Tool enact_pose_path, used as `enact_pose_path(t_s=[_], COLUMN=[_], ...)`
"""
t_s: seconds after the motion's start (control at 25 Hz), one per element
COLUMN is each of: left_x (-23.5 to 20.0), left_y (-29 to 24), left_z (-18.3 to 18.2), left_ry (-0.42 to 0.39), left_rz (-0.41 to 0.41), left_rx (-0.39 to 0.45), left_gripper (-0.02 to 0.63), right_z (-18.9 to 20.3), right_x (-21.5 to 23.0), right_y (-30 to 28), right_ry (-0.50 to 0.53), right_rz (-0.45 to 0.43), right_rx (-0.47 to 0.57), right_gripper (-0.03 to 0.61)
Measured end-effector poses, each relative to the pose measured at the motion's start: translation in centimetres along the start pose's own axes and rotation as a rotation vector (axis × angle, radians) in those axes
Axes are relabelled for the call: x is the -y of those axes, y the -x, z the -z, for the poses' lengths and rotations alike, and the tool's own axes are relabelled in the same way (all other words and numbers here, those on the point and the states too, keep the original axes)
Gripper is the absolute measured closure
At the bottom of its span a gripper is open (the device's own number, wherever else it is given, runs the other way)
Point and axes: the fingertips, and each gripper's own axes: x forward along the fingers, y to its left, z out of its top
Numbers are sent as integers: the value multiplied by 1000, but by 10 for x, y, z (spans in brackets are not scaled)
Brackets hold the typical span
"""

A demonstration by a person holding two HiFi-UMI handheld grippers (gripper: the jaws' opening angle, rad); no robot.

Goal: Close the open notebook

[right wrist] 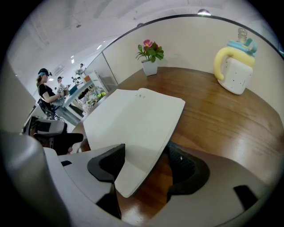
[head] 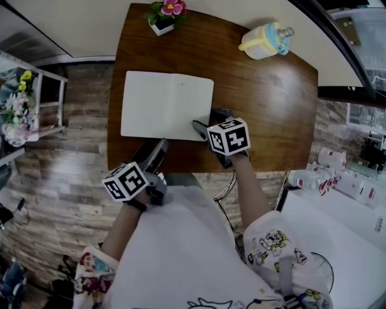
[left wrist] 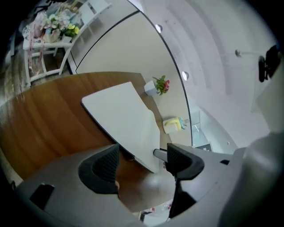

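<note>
wooden table [head: 265, 90]: notebook [head: 167, 105] flat, open; right gripper [head: 205, 128] spread astride its lower-right corner, probably for lifting; left gripper [head: 158, 151] spread, empty.

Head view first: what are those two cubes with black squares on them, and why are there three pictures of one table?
There is no robot here. A person holds a two-jaw gripper in each hand, and each marked cube is part of a gripper. The head view comes from a camera on the person's head, looking down. The other two views come from cameras riding on the grippers, looking along their jaws.

On the wooden table are an open notebook, a small flower pot and a yellow and blue bottle-shaped container.

The right gripper has its jaws apart around the notebook's near corner, so nothing is clamped. The left gripper, jaws apart and empty, is near the table's front edge.
</note>
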Motion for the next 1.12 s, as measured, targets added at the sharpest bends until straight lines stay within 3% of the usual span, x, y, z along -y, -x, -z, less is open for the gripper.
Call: enact_pose_path(t_s=[0.32,0.48,1.12], left_x=[3,-2,-5], left_y=[-12,-15,-12], left_z=[10,6,-11], left_ry=[206,247,217], left_rz=[36,18,55], left_rx=[12,37,70], left_gripper=[296,295,293], right_z=[0,0,3], right_x=[1,1,2], right_y=[0,0,1], right_ry=[0,-1,45], right_rz=[-3,-2,-19], right_rx=[5,8,-17], right_gripper=[304,304,302])
